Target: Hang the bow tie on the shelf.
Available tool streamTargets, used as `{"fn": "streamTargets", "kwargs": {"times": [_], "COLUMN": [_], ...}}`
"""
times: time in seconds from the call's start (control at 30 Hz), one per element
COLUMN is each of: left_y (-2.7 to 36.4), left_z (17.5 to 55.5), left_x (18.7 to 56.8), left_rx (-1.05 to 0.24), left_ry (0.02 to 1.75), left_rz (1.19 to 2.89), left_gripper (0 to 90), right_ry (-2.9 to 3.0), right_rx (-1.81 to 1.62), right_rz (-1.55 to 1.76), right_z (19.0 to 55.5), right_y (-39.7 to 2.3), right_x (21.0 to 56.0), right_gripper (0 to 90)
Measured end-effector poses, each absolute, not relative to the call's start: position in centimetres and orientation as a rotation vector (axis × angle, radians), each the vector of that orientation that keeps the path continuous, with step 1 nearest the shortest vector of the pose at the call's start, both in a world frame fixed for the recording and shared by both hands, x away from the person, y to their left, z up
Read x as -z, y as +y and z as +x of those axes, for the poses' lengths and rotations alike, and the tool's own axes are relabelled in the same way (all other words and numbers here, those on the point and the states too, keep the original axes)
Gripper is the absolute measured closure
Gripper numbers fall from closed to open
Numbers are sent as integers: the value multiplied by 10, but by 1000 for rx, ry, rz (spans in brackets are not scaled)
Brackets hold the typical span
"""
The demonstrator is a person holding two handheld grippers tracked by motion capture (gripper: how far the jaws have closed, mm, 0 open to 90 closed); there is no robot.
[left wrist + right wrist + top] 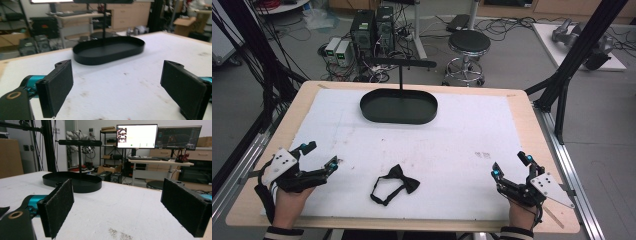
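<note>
Both grippers stand with jaws spread wide, holding nothing: the left gripper at the lower left of the high view, the right gripper at the lower right, each near the white mat's front edge. Between them at lower centre lies a black bow tie, well apart from both; bare mat runs up to the black oval tray with its T-shaped stand near the far edge at upper centre.

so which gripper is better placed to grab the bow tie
Probably left. The left gripper sits open, nearer the black bow tie, its jaws angled toward it. The right gripper, also open, is farther across the white mat.
</note>
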State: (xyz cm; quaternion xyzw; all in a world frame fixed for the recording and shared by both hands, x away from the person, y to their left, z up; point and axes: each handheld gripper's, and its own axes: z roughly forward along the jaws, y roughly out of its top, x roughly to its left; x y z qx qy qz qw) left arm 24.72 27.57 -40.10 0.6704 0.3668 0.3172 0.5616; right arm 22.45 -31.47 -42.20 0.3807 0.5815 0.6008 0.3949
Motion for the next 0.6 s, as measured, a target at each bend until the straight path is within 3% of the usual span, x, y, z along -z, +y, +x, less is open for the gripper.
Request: {"fn": "streamTargets", "kwargs": {"times": [0.6], "left_y": [205], "left_z": [249], "left_x": [418], "left_rx": [-521], "left_ry": [822], "left_rz": [1862], "left_gripper": [157], "right_ry": [1469], "right_rx": [-1521], "right_rz": [975], "right_z": [224], "right_y": [-315], "right_x": [425], "right_gripper": [105]}}
